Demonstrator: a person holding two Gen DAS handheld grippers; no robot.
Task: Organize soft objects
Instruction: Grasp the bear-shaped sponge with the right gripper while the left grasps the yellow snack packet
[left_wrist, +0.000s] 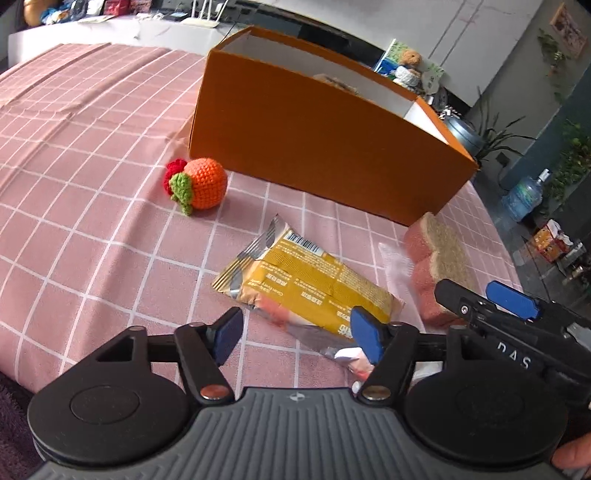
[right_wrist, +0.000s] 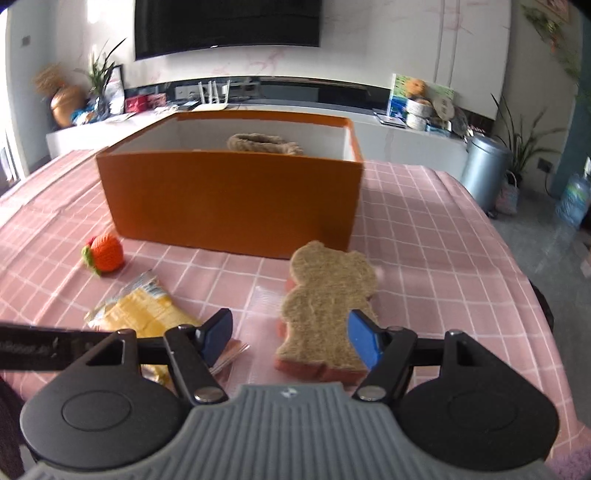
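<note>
- Left gripper (left_wrist: 297, 341) low over the pink checked cloth (left_wrist: 74, 155), jaws spread wide, nothing between the pads.
- Yellow snack packet (left_wrist: 306, 286) lies flat just ahead of the left jaws, its near crinkled end reaching under the right-hand pad; can't tell if it touches.
- Crochet orange (left_wrist: 203, 184) w/ green leaf and a red bit on its left side sits further ahead and left of the left jaws, well apart from the packet, near the box's front-left corner.
- Orange box (left_wrist: 317, 147) stands beyond, open top, white inside; something brown and fuzzy (right_wrist: 264, 144) pokes up inside near the back wall.
- Right gripper (right_wrist: 291, 338) also low over the cloth, jaws spread, holding nothing.
- Bear-shaped sponge (right_wrist: 328, 310), tan scrubby top, pink underlayer, lies flat between and just ahead of the right jaws, head end pointing toward the box; its right edge is close against the right-hand blue pad (right_wrist: 364, 341), contact unclear.
- Sponge head end stops just short of the box's front wall.
- In the left view the right gripper (left_wrist: 513, 299) shows at the right edge, over that same sponge (left_wrist: 439, 258).
- In the right view the packet (right_wrist: 140, 314) is left of the jaws, orange (right_wrist: 105, 254) further ahead-left, beside the box (right_wrist: 229, 203).
- Some blur in the right view.
</note>
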